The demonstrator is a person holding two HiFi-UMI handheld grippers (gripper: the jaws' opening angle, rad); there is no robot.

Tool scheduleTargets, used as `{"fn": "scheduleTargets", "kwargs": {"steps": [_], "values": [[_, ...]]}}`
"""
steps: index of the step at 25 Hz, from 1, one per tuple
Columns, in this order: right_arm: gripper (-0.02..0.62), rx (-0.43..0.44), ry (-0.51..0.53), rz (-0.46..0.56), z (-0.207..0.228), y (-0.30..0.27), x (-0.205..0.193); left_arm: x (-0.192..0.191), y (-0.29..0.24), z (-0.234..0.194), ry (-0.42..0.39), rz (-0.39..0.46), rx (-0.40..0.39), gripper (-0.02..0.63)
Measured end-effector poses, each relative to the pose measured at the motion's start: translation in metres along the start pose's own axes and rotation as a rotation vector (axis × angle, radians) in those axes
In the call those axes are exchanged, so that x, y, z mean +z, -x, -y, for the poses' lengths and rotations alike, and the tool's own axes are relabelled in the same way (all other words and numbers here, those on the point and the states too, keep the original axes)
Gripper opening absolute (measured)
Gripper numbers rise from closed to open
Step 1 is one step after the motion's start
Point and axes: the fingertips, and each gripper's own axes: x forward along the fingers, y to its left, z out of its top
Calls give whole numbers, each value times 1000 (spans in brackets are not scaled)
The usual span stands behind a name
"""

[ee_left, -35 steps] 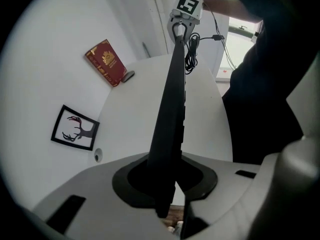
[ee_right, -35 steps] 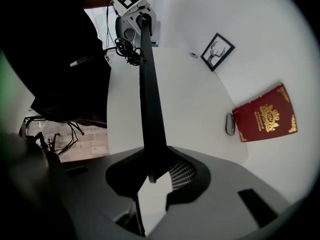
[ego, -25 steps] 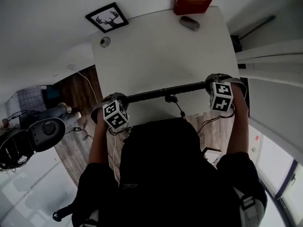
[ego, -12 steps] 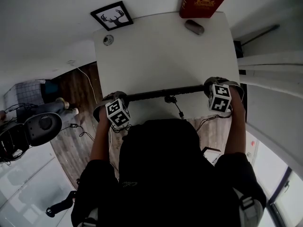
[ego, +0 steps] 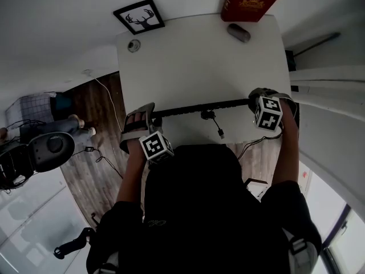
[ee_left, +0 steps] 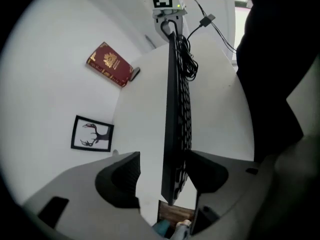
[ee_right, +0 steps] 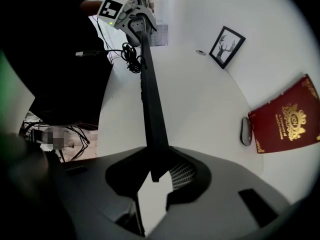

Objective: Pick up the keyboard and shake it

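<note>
The black keyboard (ego: pixel 199 107) hangs on edge over the near edge of the white table (ego: pixel 194 61), its cable (ego: pixel 214 121) dangling below. My right gripper (ego: pixel 254 100) is shut on its right end; in the right gripper view both pads press the keyboard (ee_right: pixel 150 104) inside the gripper (ee_right: pixel 155 171). My left gripper (ego: pixel 149 116) has just been opening. In the left gripper view the keyboard's (ee_left: pixel 175 109) left end still stands between the jaws of that gripper (ee_left: pixel 162 176). One pad (ee_left: pixel 120 176) is clearly apart from it.
At the table's far edge stand a red book (ego: pixel 251 1) and a framed deer picture (ego: pixel 138 17), with a grey mouse (ego: pixel 238 32) and a small round object (ego: pixel 133 45) near them. On the wooden floor to the left is a dark chair (ego: pixel 34 153).
The left gripper's jaws have spread off the keyboard's left end, and that hand has drawn back toward the person and tilted. The right gripper keeps its hold.
</note>
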Motion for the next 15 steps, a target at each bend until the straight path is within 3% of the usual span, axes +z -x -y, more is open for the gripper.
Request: {"fn": "scheduleTargets", "kwargs": {"steps": [3, 6, 11, 15], "values": [[104, 22, -13, 4, 5, 1, 3, 32, 5, -2, -102, 56, 45, 282], [104, 45, -21, 7, 7, 1, 3, 70, 4, 11, -175, 115, 22, 282], [106, 57, -25, -7, 10, 0, 4, 97, -6, 23, -198, 148, 42, 184], [109, 32, -38, 1, 12, -1, 4, 100, -11, 22, -196, 154, 44, 176]]}}
